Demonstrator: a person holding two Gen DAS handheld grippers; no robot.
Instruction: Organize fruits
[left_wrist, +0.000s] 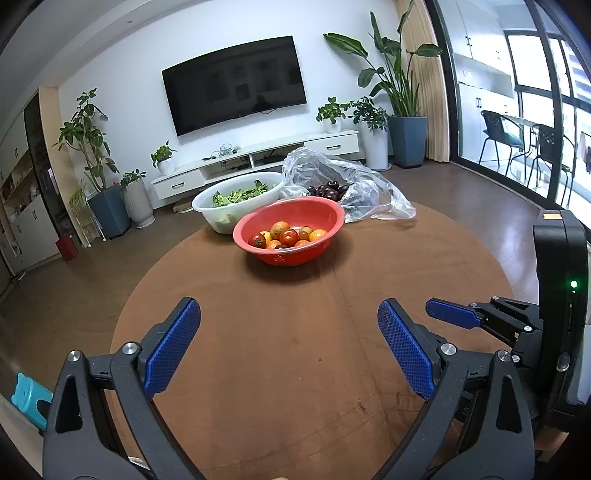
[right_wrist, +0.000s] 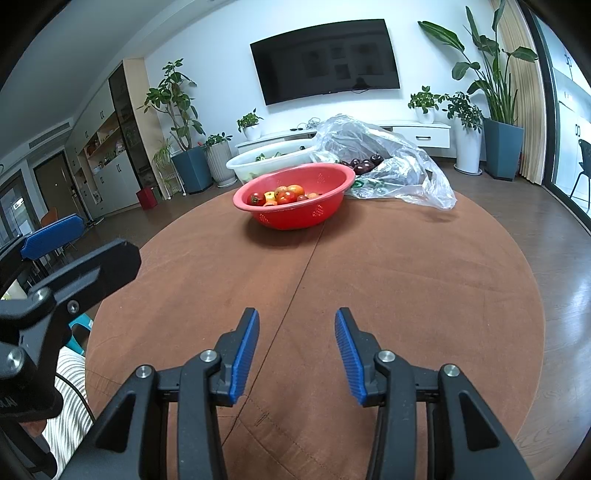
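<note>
1. Left tool – jaws spread wide, nothing held, hovering low over the near edge of the round brown desk.
2. Right tool – jaws parted to a moderate gap, narrower than the left, also empty, just beside the left tool.
3. Task fruit is found in 2 places at the far side of the desk: small red and orange tomatoes piled in the red perforated bowl, and dark cherries lying in the open clear plastic bag just behind and right of the bowl.
4. A white basin of greens is seen behind-left of the bowl, touching or nearly so.
5. Stage cannot be settled: the scene fits sorting still to come, or sorting done with cherries left bagged.
6. For any pick judged likely, a top-down approach is advised, jaws closed gently – the fruit is small, round, smooth and prone to roll or bruise.
7. Orientation: fruit is near-spherical, no long axis; some cherry stems appear to point upward. The bag mouth faces the tools, bowl rim faces up.
</note>
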